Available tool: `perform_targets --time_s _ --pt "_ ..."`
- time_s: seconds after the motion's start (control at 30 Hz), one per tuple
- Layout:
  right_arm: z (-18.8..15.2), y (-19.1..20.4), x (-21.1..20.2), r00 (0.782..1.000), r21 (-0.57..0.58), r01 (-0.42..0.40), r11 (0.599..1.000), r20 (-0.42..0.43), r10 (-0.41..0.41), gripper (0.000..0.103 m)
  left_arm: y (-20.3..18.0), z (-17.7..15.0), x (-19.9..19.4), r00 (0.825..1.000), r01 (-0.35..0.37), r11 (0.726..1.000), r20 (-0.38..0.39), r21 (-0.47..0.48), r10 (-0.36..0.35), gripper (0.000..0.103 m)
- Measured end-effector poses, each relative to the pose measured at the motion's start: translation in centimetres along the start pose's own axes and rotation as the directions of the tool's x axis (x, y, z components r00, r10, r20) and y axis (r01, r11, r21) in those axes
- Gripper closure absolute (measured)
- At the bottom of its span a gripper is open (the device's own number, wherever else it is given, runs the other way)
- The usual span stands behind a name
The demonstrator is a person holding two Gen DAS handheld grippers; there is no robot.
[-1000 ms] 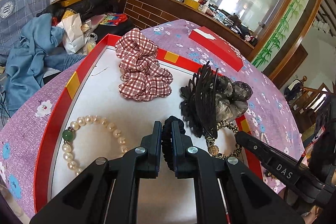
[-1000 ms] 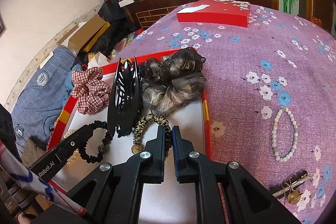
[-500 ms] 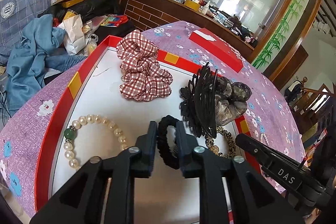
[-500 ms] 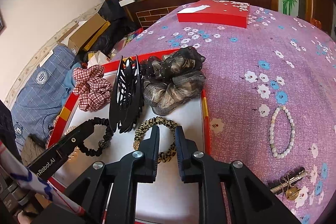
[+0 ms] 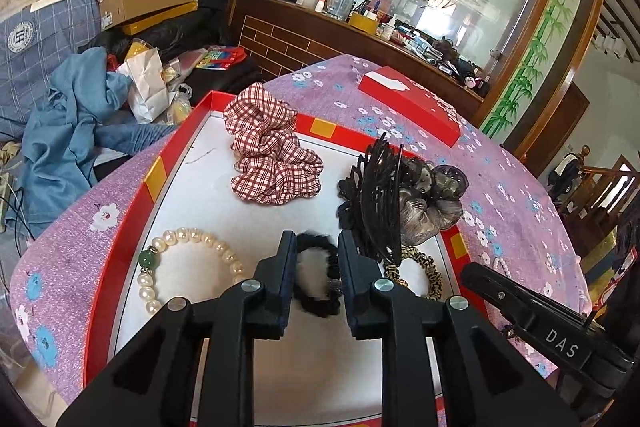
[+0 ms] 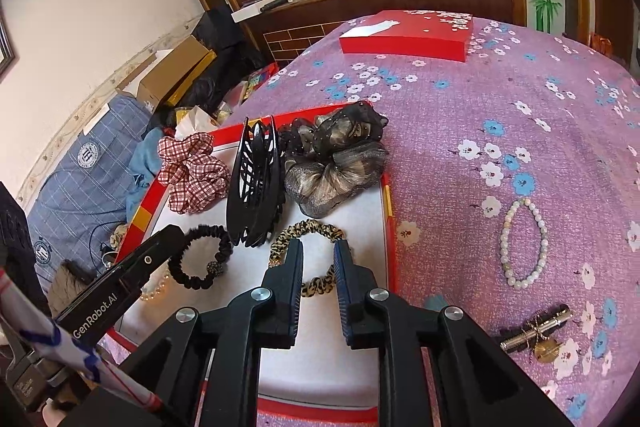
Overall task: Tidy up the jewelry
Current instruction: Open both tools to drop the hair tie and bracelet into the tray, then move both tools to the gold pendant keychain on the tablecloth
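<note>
A red-rimmed tray [image 5: 154,183] with a white floor sits on the purple flowered cloth. My left gripper [image 5: 318,245] hovers low over it with its jaws apart. A black hair tie [image 5: 316,301] lies loose on the tray floor between and below the fingers. My right gripper [image 6: 318,249] also stands open, with a leopard-print hair tie [image 6: 310,227] lying flat under its tips. In the tray also lie a pearl bracelet [image 5: 188,237], a red plaid scrunchie [image 5: 272,155], a black claw clip [image 6: 254,183] and a grey-gold scrunchie [image 6: 336,167].
A pale bead bracelet [image 6: 522,243] and a small metal piece with a gold charm [image 6: 540,331] lie on the cloth right of the tray. A red box [image 6: 404,35] sits at the table's far side. A cluttered couch with cardboard boxes lies beyond the left edge.
Both grippers were shut on their hair ties and have spread their jaws. The black tie and the leopard tie now lie flat in the tray.
</note>
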State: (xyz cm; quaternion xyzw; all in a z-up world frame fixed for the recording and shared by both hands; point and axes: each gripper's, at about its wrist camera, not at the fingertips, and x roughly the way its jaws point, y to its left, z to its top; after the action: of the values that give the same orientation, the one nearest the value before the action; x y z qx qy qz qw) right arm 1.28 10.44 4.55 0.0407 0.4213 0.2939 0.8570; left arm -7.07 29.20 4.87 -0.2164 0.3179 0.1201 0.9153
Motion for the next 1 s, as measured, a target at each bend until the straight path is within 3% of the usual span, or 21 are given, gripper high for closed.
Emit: perform_targets --time_s 0.43,0.57,1.0 --pt "-0.5 -1.0 -2.2 1.0 0.021 -0.01 1.0 0.025 0.009 0.085 -1.9 0.0 -1.8 0.999 -0.008 0.999 0.038 0.045 0.006 0.081" --pt "-0.6 -1.7 -3.1 0.999 0.034 -0.011 0.999 0.037 0.009 0.085 -2.8 -0.1 -2.4 0.999 -0.004 0.998 0.049 0.059 0.001 0.075" --pt "-1.4 -8.9 -8.4 0.994 0.163 0.024 0.986 0.097 -0.041 0.085 -7.1 -1.0 -3.8 0.998 0.038 0.99 0.049 0.135 -0.045 0.075"
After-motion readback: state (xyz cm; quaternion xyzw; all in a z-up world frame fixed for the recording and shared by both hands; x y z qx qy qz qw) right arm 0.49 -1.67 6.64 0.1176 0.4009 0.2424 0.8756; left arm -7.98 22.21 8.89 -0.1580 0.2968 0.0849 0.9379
